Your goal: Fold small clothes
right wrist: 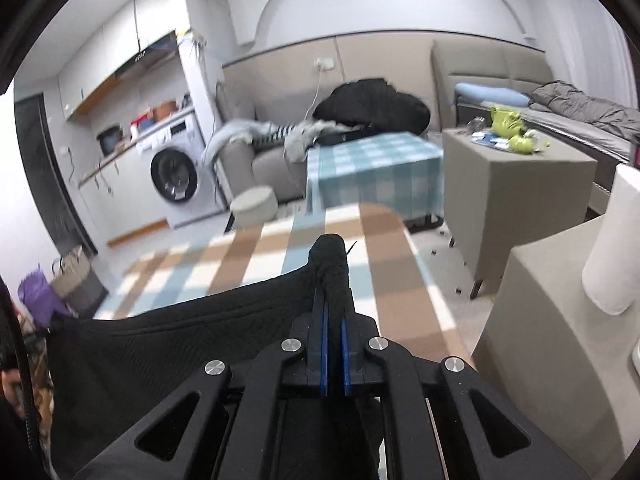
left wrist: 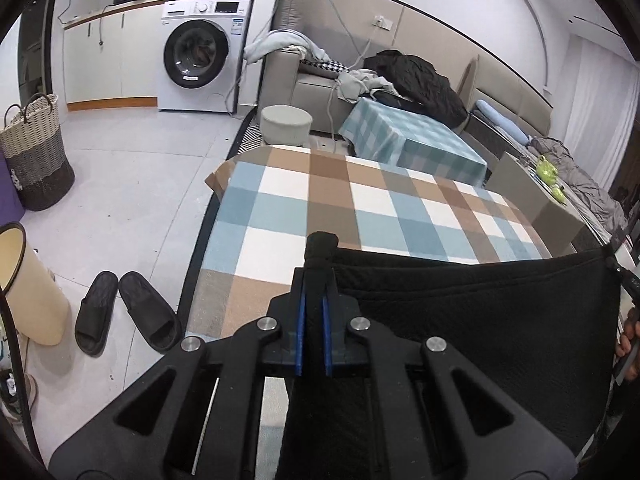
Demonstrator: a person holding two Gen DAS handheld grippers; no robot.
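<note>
Black knit fabric, a small garment, hangs stretched between the 2 tools above the table, which is covered in a blue, brown and white checked cloth. The left tool has its blue-lined fingers pressed together on 1 corner of the garment; a bunched nub of cloth pokes out past the fingertips. From that corner the upper hem runs taut to the right, where it meets the other tool at the far edge of the left wrist view, beside a hand that is only partly visible.

The right tool is likewise clamped on the opposite corner, with a rolled wad of black cloth standing up beyond its tips. In the right wrist view the garment spreads away to the left and sags below the hem, covering the near part of the table. Whether its lower edge touches the table I cannot tell.

Around the table stand a washing machine, a woven laundry basket, a pair of black slippers on the floor, a grey sofa heaped with clothes, and a lower stand draped in teal check.
</note>
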